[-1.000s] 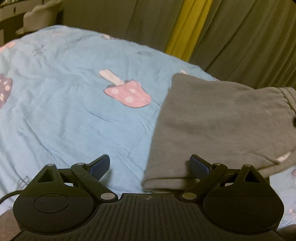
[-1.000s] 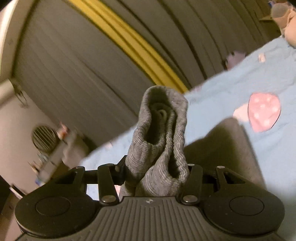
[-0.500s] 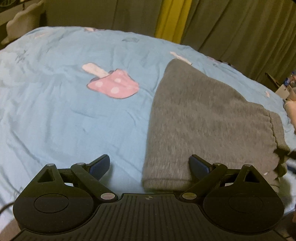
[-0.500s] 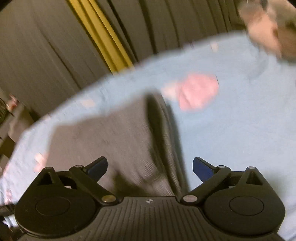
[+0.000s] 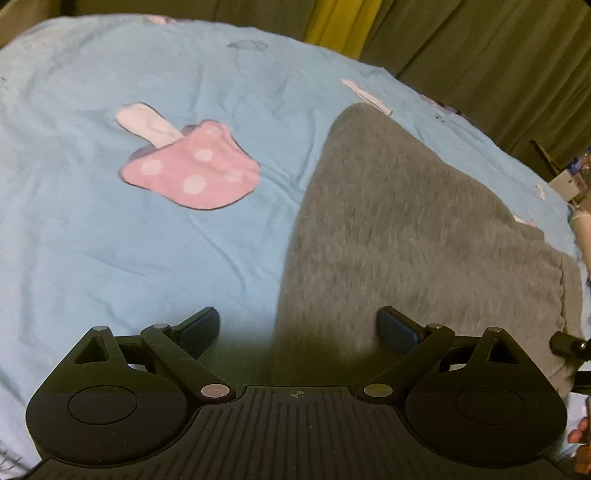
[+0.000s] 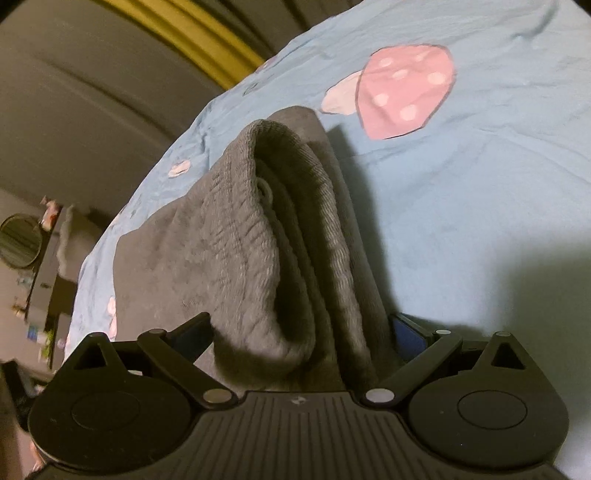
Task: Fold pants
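The grey pants lie folded on the blue bedsheet. My left gripper is open just above their near left edge, its right finger over the fabric, holding nothing. In the right wrist view the pants' ribbed waistband end stands bunched between the jaws of my right gripper. The jaws stand wide apart with the thick fold filling the gap, and I cannot tell whether they press on it.
A pink mushroom print marks the sheet left of the pants; it also shows in the right wrist view. Dark curtains with a yellow strip hang behind the bed. Cluttered furniture stands off the bed's side.
The right gripper held the waistband a second ago, stood open and empty half a second ago, and now has the bunched waistband between its jaws again. The left gripper drifted closer over the pants.
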{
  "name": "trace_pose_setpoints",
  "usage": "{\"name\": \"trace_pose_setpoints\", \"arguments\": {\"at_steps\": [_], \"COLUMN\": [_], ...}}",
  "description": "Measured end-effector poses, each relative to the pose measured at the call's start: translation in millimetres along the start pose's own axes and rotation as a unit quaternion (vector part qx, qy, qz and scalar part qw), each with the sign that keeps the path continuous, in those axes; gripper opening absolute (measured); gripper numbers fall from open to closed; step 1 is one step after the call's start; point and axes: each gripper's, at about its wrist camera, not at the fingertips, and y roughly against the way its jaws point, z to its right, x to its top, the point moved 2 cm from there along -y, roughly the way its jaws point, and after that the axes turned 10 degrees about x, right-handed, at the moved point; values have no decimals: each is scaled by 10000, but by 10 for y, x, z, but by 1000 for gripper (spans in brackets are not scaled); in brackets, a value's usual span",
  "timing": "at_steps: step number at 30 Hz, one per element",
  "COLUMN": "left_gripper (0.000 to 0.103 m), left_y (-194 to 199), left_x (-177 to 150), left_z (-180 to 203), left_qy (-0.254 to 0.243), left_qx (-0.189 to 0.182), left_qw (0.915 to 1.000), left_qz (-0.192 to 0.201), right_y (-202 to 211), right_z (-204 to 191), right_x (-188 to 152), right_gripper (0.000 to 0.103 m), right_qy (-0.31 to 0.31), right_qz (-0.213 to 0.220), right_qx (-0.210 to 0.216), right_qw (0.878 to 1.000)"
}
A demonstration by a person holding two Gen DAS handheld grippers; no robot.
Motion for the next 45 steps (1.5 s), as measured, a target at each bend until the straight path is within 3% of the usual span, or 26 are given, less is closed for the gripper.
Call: {"name": "trace_pose_setpoints", "arguments": {"at_steps": [8,13,19,25,30,31,32,33,35,37,40,45], "left_gripper": [103,103,103,103,103,93,69,61,41,32,24,22], "left_y": [-116,-204,-257,-367,-476,-458,-426,-387,-305,-232,-121,8], "left_x": [84,188,277,319,390,385,373,360,339,334,362,530], "left_z": [116,146,263,476,547,576,602,623,667,700,734,781], "left_qy": [-252,-228,-262,-763,-665,-651,-701,-702,-735,-745,-704,-657], "left_qx": [-175,-504,-898,-795,-928,-864,-910,-1060,-871,-733,-646,-677], "left_qw": [9994,9984,9956,9939,9935,9941,9933,9918,9931,9937,9940,9928], "left_qz": [156,122,46,18,-10,53,129,147,285,402,538,744], "right_y": [-155,-253,-273,-301,-392,-410,-431,-438,-426,-401,-285,-121], "right_z": [49,-4,21,13,33,33,14,-23,-135,-235,-329,-636], "right_x": [96,122,163,195,277,308,333,344,306,256,252,359], "right_gripper": [99,99,99,94,99,99,99,99,87,72,66,60], "right_qy": [518,1016,944,995,791,662,601,597,796,1108,1161,1311], "right_qz": [-112,-113,93,180,61,42,-13,-52,-32,1,157,566], "right_qx": [346,438,579,634,728,736,677,575,424,166,156,550], "right_qw": [9980,9938,9938,9928,9942,9951,9959,9965,9959,9937,9930,9882]}}
